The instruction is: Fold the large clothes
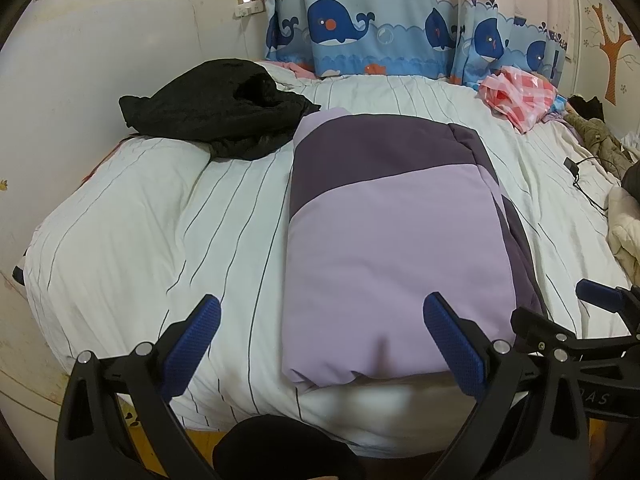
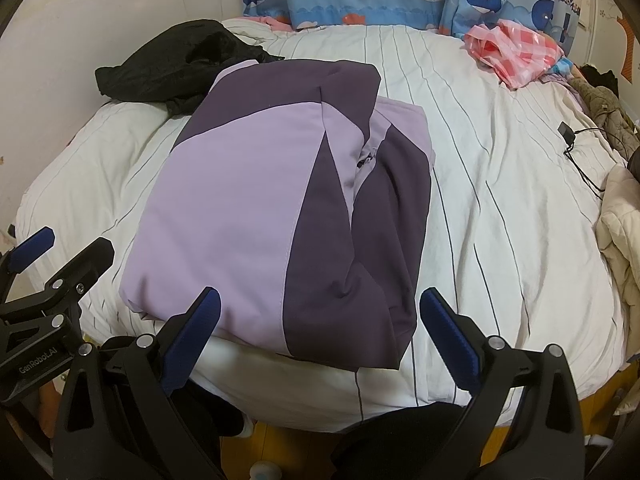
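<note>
- Nearest to the cameras are the two black hand-held grippers with blue ribbed pads: the left gripper and the right gripper. Both stand with the jaws spread wide and hold nothing.
- Just in front of them, at the near edge of the bed, lies the padded jacket in light lilac and dark purple panels, already folded into a thick packet.
- Its near hem sits between the fingers of the right gripper; for the left gripper it lies toward the right finger. Whether any pad touches the cloth, I cannot tell.
- I judge the jacket soft, puffy and light, with a smooth shell that can slip; a deep pinch on the near corners, through all layers, seems the safest hold.
- Under it is the white striped bed cover.
- Farther back rests a crumpled black garment, touching the far left corner of the jacket, and a pink checked plastic bag lies well apart on the right.
</note>
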### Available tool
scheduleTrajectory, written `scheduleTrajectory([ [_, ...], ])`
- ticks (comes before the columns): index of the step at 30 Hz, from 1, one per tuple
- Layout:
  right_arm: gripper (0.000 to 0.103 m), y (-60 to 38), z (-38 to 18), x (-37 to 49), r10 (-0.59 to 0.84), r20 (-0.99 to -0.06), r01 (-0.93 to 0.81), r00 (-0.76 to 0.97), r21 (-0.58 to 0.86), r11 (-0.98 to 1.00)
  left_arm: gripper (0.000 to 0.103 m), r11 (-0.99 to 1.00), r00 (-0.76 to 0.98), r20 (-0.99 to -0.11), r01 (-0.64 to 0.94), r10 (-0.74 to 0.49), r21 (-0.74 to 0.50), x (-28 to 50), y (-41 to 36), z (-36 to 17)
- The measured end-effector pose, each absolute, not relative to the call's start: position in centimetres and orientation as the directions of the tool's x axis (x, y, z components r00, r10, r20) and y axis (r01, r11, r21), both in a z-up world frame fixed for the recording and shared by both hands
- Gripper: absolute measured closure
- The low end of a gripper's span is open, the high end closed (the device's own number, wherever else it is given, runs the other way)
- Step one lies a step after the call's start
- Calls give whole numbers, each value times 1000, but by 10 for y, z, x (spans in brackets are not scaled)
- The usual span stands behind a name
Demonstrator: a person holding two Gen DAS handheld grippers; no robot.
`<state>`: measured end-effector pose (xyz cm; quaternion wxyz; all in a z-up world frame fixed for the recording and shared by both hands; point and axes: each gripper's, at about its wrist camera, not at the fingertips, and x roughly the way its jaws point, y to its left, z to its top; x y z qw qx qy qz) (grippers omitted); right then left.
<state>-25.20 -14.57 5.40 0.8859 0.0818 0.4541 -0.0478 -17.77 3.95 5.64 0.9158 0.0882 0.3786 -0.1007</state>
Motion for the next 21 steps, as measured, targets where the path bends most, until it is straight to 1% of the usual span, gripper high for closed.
scheduleTrajectory([
  [21,7,-150,49,-250,-8,-818,158,575,102,982,5,965,674,-728,255,-130,64,-178,37,51],
])
